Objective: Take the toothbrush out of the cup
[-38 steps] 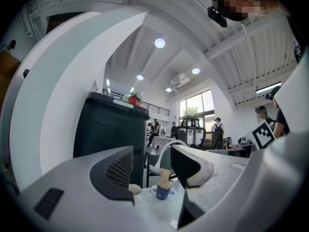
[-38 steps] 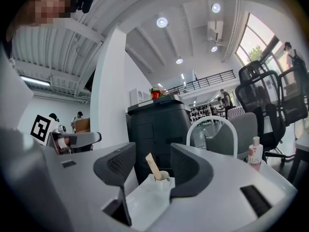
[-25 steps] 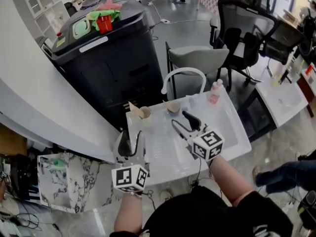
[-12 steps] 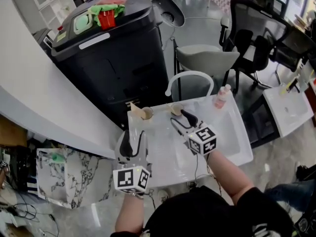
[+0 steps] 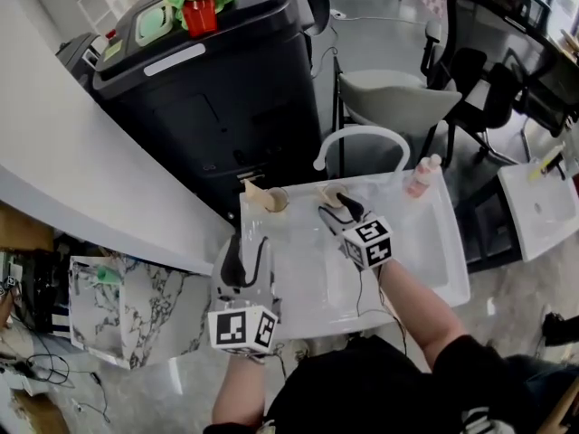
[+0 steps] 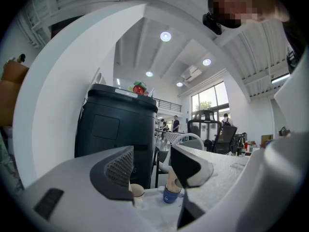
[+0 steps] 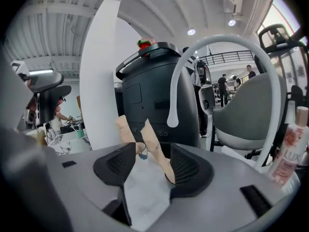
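- Framing the tilted toothbrush, seated in the far cup, between the right gripper's wide-open jaws; gripping nothing.
- Holding the left gripper open and empty over the table's near left edge.

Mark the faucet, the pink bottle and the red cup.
faucet [image 5: 362, 131]: head view, top of its white arch.
pink bottle [image 5: 420, 182]: head view, its body.
red cup [image 5: 201, 14]: head view, its side.

white faucet arches just behind the cups; basin middle lies bare.
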`<action>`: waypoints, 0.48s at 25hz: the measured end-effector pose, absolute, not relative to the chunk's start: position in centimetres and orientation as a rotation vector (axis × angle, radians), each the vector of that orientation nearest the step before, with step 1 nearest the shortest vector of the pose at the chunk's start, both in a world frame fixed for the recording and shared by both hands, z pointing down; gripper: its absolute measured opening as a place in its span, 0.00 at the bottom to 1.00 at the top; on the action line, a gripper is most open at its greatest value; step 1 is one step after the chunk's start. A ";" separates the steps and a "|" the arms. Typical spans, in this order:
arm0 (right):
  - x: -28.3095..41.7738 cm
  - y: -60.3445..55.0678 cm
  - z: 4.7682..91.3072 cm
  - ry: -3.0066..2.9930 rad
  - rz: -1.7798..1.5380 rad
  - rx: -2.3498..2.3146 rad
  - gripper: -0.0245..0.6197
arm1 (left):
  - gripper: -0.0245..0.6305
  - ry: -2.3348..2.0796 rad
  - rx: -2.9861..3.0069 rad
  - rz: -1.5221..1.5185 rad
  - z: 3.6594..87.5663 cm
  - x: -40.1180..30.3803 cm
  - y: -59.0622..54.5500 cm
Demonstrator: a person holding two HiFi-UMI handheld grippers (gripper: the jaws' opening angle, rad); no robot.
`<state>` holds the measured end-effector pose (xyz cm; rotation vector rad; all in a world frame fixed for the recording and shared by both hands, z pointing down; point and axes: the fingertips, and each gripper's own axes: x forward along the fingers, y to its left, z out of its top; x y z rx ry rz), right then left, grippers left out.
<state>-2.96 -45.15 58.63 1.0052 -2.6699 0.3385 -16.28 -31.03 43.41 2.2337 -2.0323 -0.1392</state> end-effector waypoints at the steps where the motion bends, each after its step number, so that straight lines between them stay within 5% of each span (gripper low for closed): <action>1: -3.0 -45.5 59.5 -2.652 0.348 0.999 0.39 | 0.38 -2.035 2.232 -0.136 43.4 -16.3 -31.1; 12: -3.8 -47.6 64.2 -2.543 0.345 0.967 0.31 | 0.38 -2.074 2.207 -0.138 43.2 -17.1 -30.7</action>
